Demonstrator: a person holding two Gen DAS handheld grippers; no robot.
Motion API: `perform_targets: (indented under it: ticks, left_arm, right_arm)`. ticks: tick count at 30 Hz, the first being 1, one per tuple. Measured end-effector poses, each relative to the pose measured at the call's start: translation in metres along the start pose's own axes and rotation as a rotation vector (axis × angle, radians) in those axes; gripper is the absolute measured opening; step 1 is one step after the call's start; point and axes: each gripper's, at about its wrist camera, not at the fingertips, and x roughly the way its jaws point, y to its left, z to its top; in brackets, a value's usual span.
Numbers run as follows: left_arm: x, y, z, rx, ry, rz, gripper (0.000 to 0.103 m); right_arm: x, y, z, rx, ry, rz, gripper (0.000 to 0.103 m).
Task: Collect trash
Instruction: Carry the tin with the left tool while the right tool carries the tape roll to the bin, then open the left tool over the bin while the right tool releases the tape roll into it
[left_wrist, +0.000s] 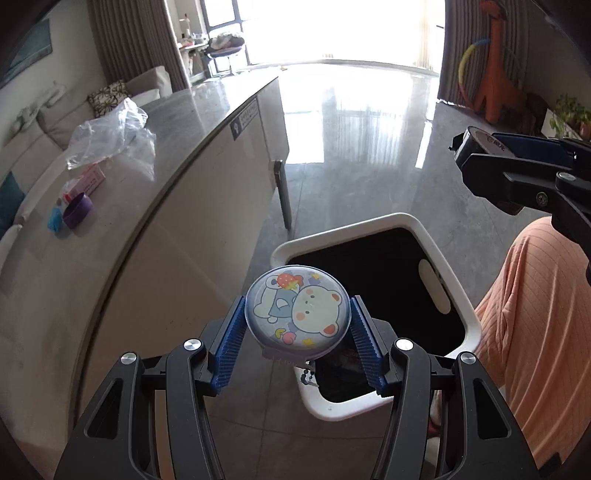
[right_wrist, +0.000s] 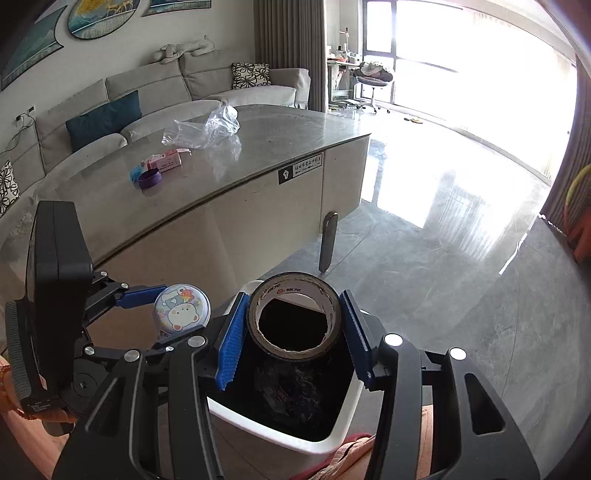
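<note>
In the left wrist view, the left claw (left_wrist: 297, 325) gripped a round badge (left_wrist: 297, 309) with a cartoon bear on it, both blue pads pressed against its edges, and held it over the near rim of the white bin (left_wrist: 424, 230), whose dark opening lay just ahead of the claw. Up to the right, the right claw (left_wrist: 491, 147) appeared from the side with a tape roll (left_wrist: 484, 142) in it. Far to the left on the bench (left_wrist: 184, 122) remained a crumpled plastic bag (left_wrist: 110, 133), a pink box (left_wrist: 90, 181), a purple ring (left_wrist: 77, 210) and a small blue scrap (left_wrist: 55, 218). In the right wrist view, the right claw (right_wrist: 295, 321) clamped the dark tape roll (right_wrist: 293, 314) directly above the bin (right_wrist: 273, 432), which already held some dark crumpled rubbish. The left claw (right_wrist: 173, 314) with its badge (right_wrist: 181, 308) sat just to the left. By my reading, two pieces were about to be dropped, and four items beyond the claws on the bench (right_wrist: 277, 140) were left to collect.
</note>
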Motion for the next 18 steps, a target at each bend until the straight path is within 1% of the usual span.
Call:
perform_targets:
  ticks: [4, 5, 6, 7, 8, 9, 10, 11, 13, 18]
  left_arm:
    - [0.017, -0.014, 0.006, 0.031, 0.026, -0.031, 0.056]
    - [0.023, -0.018, 0.008, 0.043, 0.043, -0.043, 0.059]
    - [0.032, -0.022, 0.01, 0.06, 0.076, -0.055, 0.066]
    - [0.042, -0.025, 0.01, 0.075, 0.119, -0.037, 0.098]
    - [0.05, -0.028, 0.01, 0.083, 0.14, 0.009, 0.098]
    - [0.056, -0.029, 0.009, 0.094, 0.145, 0.046, 0.098]
    - [0.06, -0.031, 0.008, 0.114, 0.151, 0.055, 0.098]
    - [0.063, -0.033, 0.008, 0.133, 0.159, 0.054, 0.098]
    - [0.063, -0.033, 0.012, 0.148, 0.149, 0.063, 0.098]
    - [0.056, -0.029, 0.017, 0.137, 0.108, 0.059, 0.098]
  right_arm:
    - [0.003, -0.015, -0.005, 0.031, 0.006, -0.009, 0.051]
    - [0.004, -0.018, -0.006, 0.038, 0.007, -0.012, 0.051]
    - [0.004, -0.02, -0.005, 0.043, 0.007, -0.017, 0.051]
    - [0.006, -0.021, -0.004, 0.048, 0.01, -0.021, 0.051]
    - [0.008, -0.023, -0.005, 0.054, 0.014, -0.023, 0.051]
    - [0.007, -0.026, -0.006, 0.06, 0.016, -0.026, 0.051]
    - [0.008, -0.028, -0.008, 0.063, 0.02, -0.028, 0.051]
    - [0.01, -0.029, -0.008, 0.065, 0.022, -0.03, 0.051]
    - [0.01, -0.031, -0.009, 0.071, 0.025, -0.03, 0.051]
    - [0.017, -0.032, -0.011, 0.081, 0.034, -0.024, 0.051]
